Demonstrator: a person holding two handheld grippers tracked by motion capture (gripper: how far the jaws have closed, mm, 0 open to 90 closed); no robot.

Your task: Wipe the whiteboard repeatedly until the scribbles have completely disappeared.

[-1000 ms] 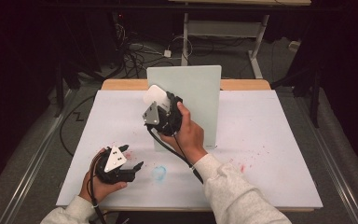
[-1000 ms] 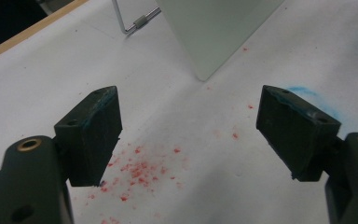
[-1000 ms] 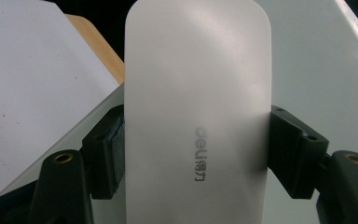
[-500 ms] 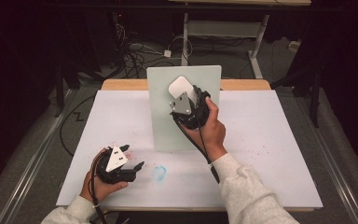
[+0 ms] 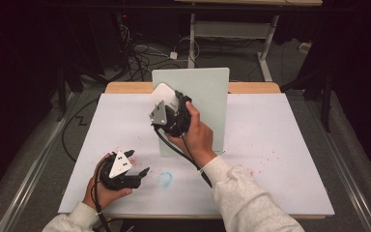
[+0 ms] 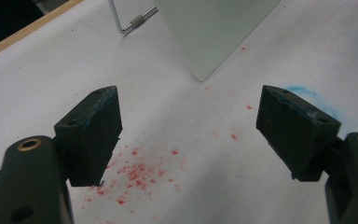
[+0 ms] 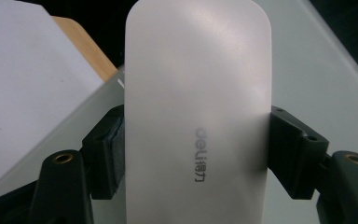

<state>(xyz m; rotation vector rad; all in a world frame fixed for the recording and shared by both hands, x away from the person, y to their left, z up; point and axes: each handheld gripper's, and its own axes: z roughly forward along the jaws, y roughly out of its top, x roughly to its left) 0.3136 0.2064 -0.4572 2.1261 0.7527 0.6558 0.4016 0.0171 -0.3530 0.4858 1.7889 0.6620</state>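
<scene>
A pale upright board (image 5: pixel 207 96) stands on the white table cover (image 5: pixel 280 145). My right gripper (image 5: pixel 168 104) is shut on a white rounded eraser (image 5: pixel 163 95) and holds it at the board's upper left part. In the right gripper view the eraser (image 7: pixel 196 116), with grey lettering on it, sits between both jaws of the gripper (image 7: pixel 196 154), and the board (image 7: pixel 317 70) lies behind it. My left gripper (image 5: pixel 136 163) rests low at the table's front left, open and holding nothing (image 6: pixel 205 130). Its pads (image 6: pixel 98 121) carry blue smears.
A blue smudge (image 5: pixel 164 179) marks the cover just right of the left gripper. Red specks (image 6: pixel 135 172) lie scattered beneath the left jaws, and more (image 5: pixel 251 169) near the board's foot. A wire stand (image 6: pixel 130 23) props the board. Cables and table legs lie on the floor behind.
The right gripper carried the eraser rightward across the board, then back to the left, and now sits near where it was a second ago. The left gripper has stayed put.
</scene>
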